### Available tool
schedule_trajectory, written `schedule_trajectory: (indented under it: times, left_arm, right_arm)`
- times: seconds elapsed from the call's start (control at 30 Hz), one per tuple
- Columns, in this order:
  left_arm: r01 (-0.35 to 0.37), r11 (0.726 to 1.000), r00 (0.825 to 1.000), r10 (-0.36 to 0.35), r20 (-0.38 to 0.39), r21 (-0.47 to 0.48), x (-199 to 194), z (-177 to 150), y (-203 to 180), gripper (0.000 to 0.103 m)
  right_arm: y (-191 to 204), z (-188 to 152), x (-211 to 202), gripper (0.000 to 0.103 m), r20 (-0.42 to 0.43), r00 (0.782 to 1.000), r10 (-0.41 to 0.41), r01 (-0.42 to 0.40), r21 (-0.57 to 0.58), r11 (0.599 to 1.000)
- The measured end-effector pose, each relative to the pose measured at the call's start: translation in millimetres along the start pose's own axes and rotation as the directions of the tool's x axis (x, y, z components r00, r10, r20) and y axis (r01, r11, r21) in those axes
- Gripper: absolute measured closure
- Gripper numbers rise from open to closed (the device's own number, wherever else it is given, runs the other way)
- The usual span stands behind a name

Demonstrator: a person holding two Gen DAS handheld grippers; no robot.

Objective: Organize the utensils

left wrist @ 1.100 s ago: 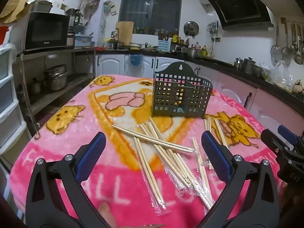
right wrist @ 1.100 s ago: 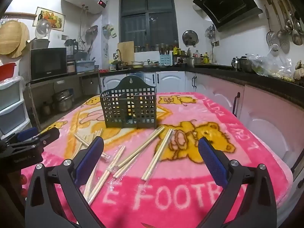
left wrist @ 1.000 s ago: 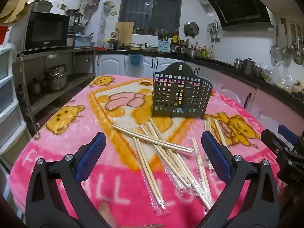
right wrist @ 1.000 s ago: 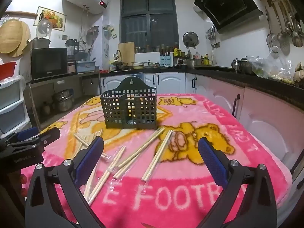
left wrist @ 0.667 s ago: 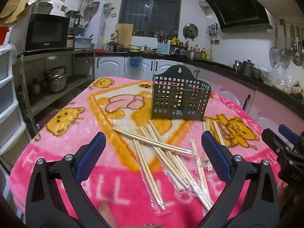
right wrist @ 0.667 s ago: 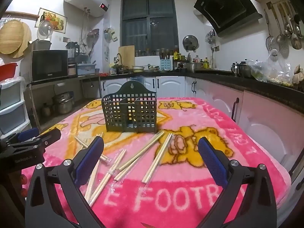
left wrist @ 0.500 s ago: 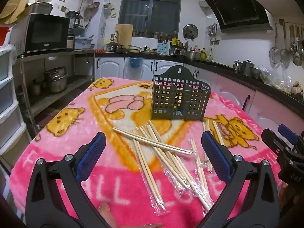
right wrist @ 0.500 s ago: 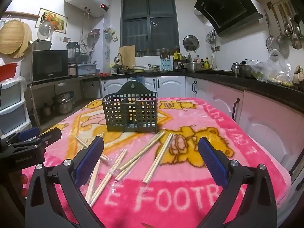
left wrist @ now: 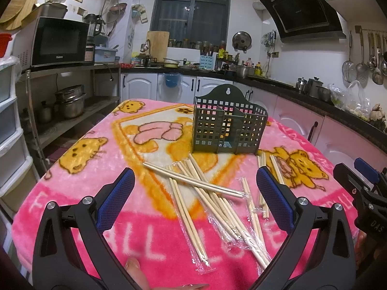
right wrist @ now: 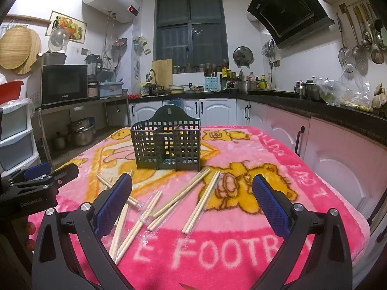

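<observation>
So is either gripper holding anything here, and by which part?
Nothing is held. The left gripper and right gripper are both open above the chopsticks, which lie on the blanket.

the blanket [left wrist: 72,198] over the table is hot pink with yellow-orange cartoon bears, an orange-bordered cream panel and white lettering. the utensil basket [left wrist: 228,130] at the far middle is dark green with a grid of square holes, and the chopsticks [left wrist: 193,181] near it are pale wood in clear wrappers. both the left gripper [left wrist: 194,197] and right gripper [right wrist: 192,195] are black with blue textured pads [left wrist: 116,201].
</observation>
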State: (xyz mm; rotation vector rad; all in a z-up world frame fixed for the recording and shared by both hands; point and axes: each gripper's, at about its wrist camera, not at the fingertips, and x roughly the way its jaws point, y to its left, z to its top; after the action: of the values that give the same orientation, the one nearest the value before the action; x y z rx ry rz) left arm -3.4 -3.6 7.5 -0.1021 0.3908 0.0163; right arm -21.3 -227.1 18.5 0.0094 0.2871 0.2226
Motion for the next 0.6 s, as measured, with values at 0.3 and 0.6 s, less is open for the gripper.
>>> schedule_trajectory:
  times: [0.3, 0.6]
  left_arm:
    - [0.003, 1.0, 1.0, -0.003, 0.002, -0.001, -0.4, -0.2, 0.3, 0.01]
    - [0.004, 1.0, 1.0, -0.004, 0.009, 0.001, -8.0, 11.4, -5.0, 0.01]
  right_arm:
    - [0.1, 0.6, -1.0, 0.006, 0.003, 1.0, -0.001, 0.001, 0.001, 1.0]
    - [-0.8, 1.0, -1.4, 0.006, 0.004, 1.0, -0.002, 0.002, 0.002, 1.0]
